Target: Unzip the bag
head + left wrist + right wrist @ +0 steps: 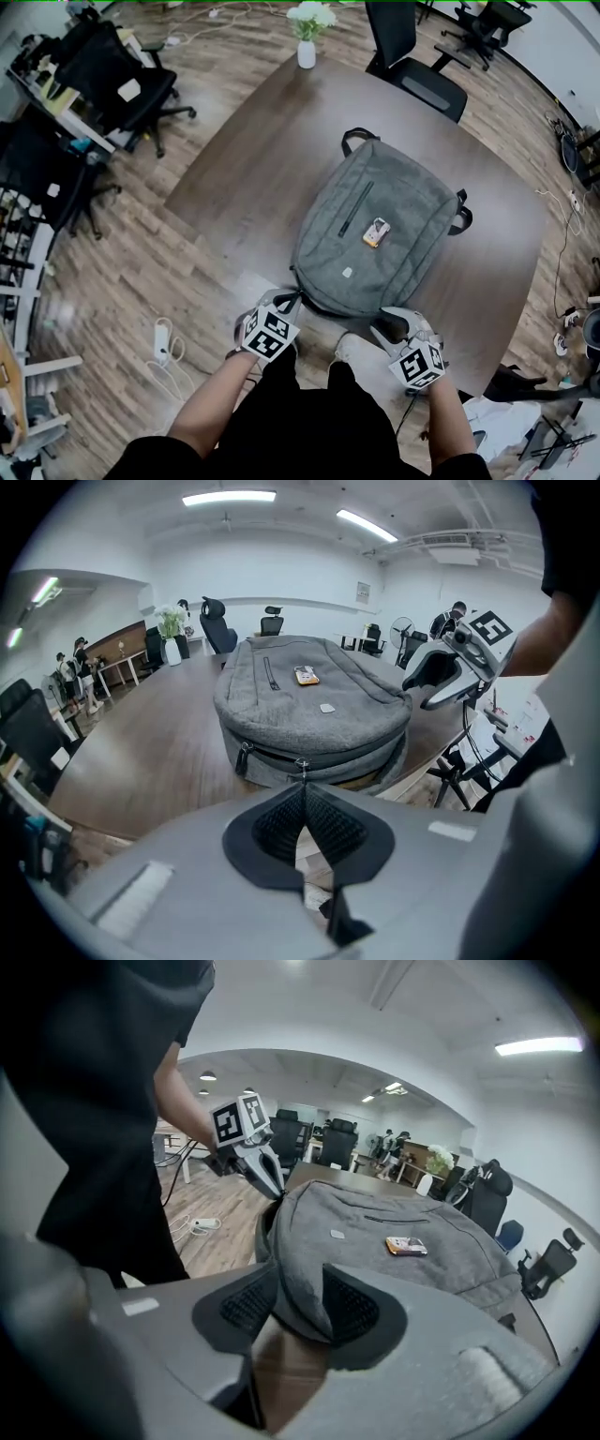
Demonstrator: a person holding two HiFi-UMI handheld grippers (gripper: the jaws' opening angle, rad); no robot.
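A grey backpack (380, 234) lies flat on the dark wooden table (244, 159), its bottom end toward me. A small orange and white card (376, 232) rests on top of it. My left gripper (291, 302) is at the bag's near left corner, shut on the zipper pull (302, 769), which runs straight into the closed jaws (303, 785). At the near right corner my right gripper (382, 323) has its jaws part open, and a fold of the bag's fabric (300, 1279) sits between its pads. A second zipper pull (243, 757) hangs free further left.
A white vase of flowers (308, 37) stands at the table's far edge, with a black office chair (417, 66) beside it. More chairs and desks (122, 84) fill the left side. A power strip (162, 339) lies on the wood floor by my left arm.
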